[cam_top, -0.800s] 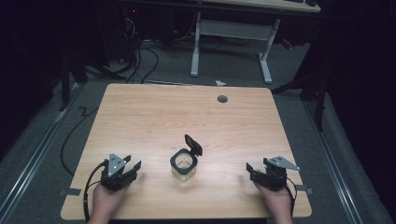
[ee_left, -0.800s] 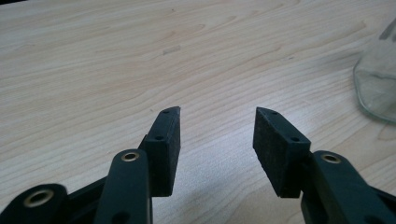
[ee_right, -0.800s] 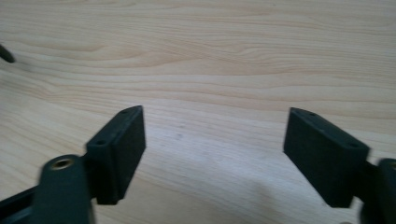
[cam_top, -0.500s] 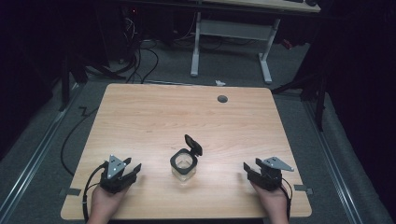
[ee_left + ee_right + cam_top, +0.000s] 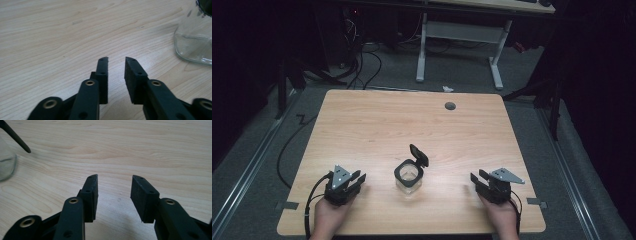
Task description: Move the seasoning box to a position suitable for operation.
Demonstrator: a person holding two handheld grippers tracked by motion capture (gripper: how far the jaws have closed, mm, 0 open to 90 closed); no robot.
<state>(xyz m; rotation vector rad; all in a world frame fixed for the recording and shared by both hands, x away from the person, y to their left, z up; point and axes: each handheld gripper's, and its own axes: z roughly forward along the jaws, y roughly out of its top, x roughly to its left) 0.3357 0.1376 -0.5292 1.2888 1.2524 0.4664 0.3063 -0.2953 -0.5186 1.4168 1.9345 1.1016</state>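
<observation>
Here the work looks to be at its very start: a clear glass jar (image 5: 408,176) with a black flip lid (image 5: 419,155) stands near the front middle of the tabletop (image 5: 377,120), its lid hinged open and tilted up behind the mouth. The left claw (image 5: 357,180) rests low at the front left, the right claw (image 5: 475,180) at the front right, each held in a hand and each well apart from the jar, which sits between them.

In the left gripper view the left claw (image 5: 116,60) is slightly spread with nothing between its pads, and the jar's glass base (image 5: 193,45) shows off to one side. In the right gripper view the right claw (image 5: 114,178) is spread wider, also empty, with the jar's edge (image 5: 6,167) and the lid's dark rim (image 5: 15,136) at the far corner.

The step in hand seems to be the approach. The next move likely calls for one claw to steady the glass body while the other reaches the lid; glass is slick, so a firm, centred pinch would matter.
</observation>
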